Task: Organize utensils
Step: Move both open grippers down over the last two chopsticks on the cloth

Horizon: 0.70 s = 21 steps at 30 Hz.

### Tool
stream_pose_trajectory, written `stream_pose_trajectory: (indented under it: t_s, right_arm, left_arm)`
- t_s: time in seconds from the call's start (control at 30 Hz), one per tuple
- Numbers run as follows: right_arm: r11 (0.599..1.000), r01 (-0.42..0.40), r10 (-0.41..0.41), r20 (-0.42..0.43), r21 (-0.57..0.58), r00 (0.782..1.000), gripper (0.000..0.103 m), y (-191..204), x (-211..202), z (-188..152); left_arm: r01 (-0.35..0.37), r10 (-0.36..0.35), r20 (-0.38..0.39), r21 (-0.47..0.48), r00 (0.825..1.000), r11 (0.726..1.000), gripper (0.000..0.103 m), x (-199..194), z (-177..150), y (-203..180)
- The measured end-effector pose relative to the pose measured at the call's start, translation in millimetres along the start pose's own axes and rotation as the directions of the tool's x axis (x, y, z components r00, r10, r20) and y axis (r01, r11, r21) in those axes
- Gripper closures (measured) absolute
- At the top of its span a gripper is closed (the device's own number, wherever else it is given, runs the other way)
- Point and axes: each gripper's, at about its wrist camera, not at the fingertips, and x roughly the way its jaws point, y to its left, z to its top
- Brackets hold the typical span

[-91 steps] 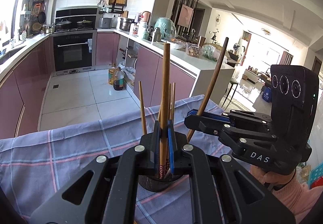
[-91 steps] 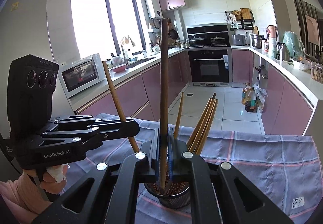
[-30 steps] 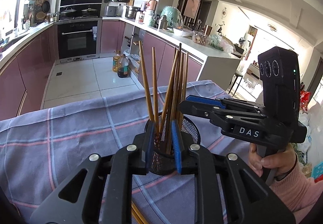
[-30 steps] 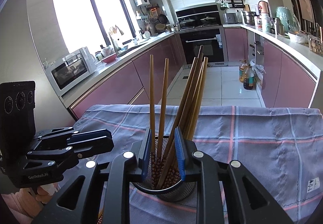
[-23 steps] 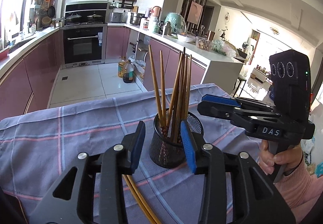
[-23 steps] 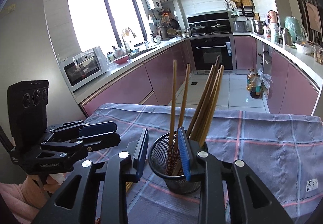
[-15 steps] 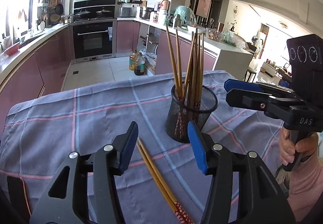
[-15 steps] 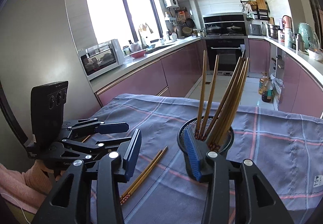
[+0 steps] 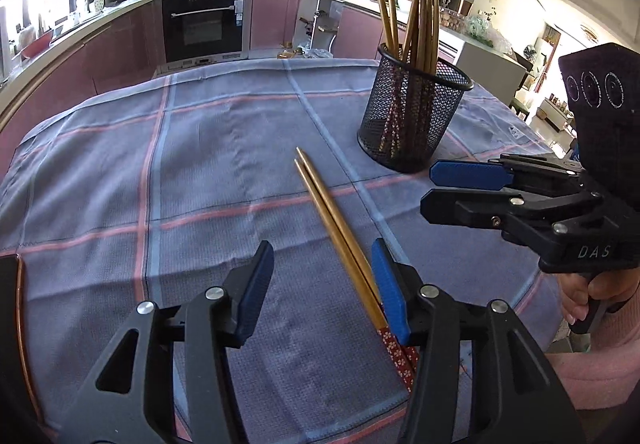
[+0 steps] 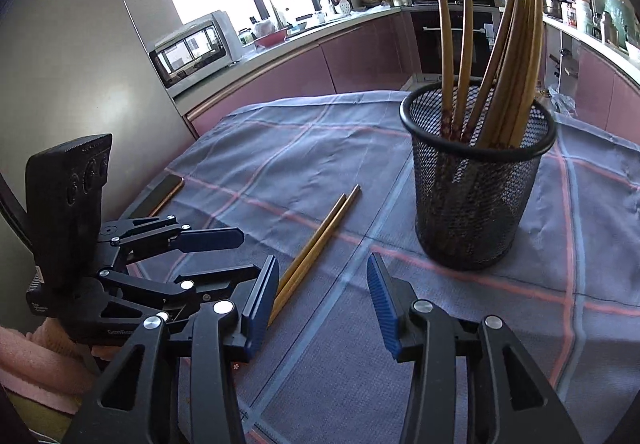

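Observation:
A black mesh holder [image 9: 412, 116] [image 10: 476, 196] stands on the checked cloth with several wooden chopsticks [image 9: 416, 4] [image 10: 508, 44] upright in it. A loose pair of chopsticks [image 9: 328, 204] [image 10: 320, 236] lies flat on the cloth, with the red patterned ends nearest me. My left gripper [image 9: 322, 248] [image 10: 248, 252] hovers low over that pair. It is open, and the sticks run just inside its right finger. My right gripper [image 10: 322, 262] [image 9: 430, 186] is open too. The pair lies by its left finger and the holder is ahead to its right.
A dark phone [image 10: 160, 196] [image 9: 12, 284] with a gold edge lies at the cloth's left border. The blue-grey tablecloth [image 9: 200, 148] covers the table. Pink kitchen cabinets and an oven stand beyond the table. Pink sleeves show behind both grippers.
Both grippers let go of a chopstick into the holder, opened, pulled back from it and sank towards the cloth. The loose pair has come into view between and beside their fingers.

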Motion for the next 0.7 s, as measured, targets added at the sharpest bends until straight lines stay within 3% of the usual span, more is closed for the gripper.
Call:
stream_pose_trajectory:
  t_s: [0.7]
  right_arm:
    - [0.99, 0.101, -0.109, -0.079, -0.097, 0.991, 0.059, 32, 33, -16]
  left_arm:
    - [0.0, 0.0, -0.003, -0.058, 1.0, 0.998, 0.054, -3, -14, 18]
